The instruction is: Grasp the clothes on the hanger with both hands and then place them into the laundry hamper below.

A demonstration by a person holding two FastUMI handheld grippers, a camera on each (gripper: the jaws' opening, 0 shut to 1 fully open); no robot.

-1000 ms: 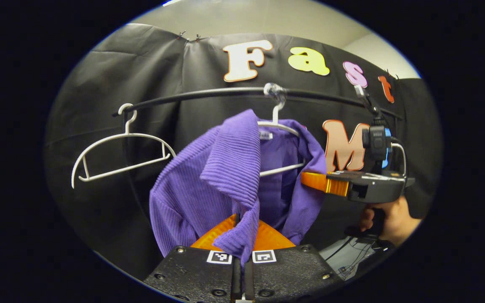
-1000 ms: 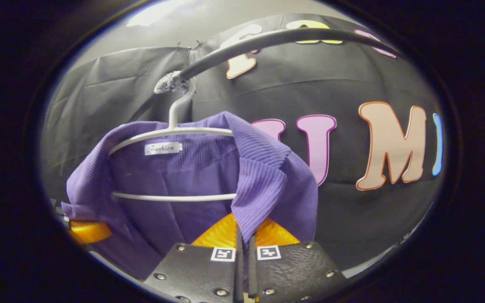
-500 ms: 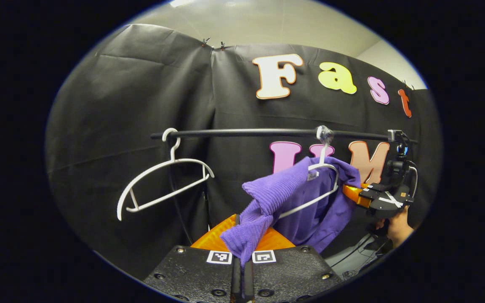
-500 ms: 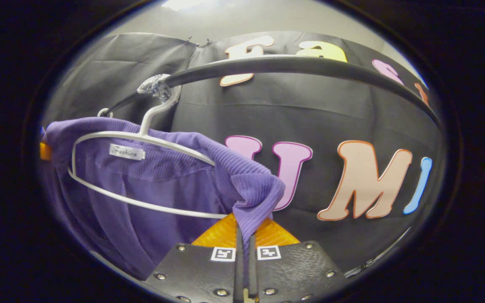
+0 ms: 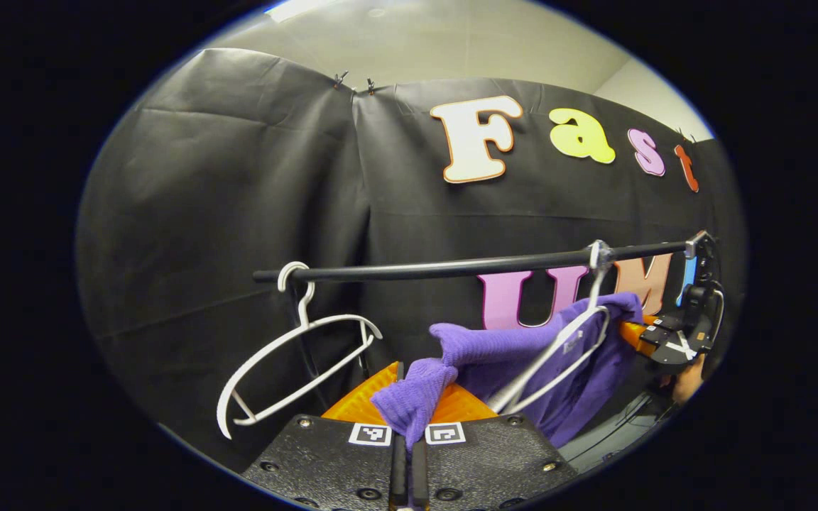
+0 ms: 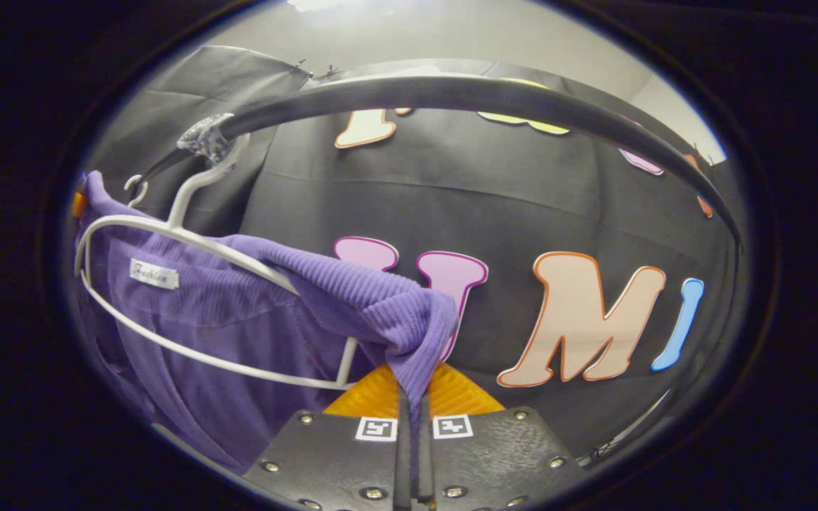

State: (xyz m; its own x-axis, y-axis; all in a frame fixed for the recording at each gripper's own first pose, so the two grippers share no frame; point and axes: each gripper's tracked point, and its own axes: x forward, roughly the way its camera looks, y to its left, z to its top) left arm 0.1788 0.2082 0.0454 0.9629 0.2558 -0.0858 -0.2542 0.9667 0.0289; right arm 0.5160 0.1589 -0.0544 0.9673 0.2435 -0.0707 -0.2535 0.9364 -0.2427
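Tools (image 5: pixel 407 419) either end of garment (image 5: pixel 522 355)

The purple ribbed garment (image 5: pixel 522 355) is stretched sideways, still draped over a white hanger (image 5: pixel 558 348) whose hook sits on the black rail (image 5: pixel 451 267). The hanger is tilted, one shoulder lower than the other. One corner of the cloth is pinched between the orange fingers of the left gripper (image 5: pixel 409 397), the opposite corner between those of the right gripper (image 6: pixel 412 387). In the right gripper view a small white label (image 6: pixel 154 274) shows inside the collar, and the body of the garment hangs below the hanger's lower bar.
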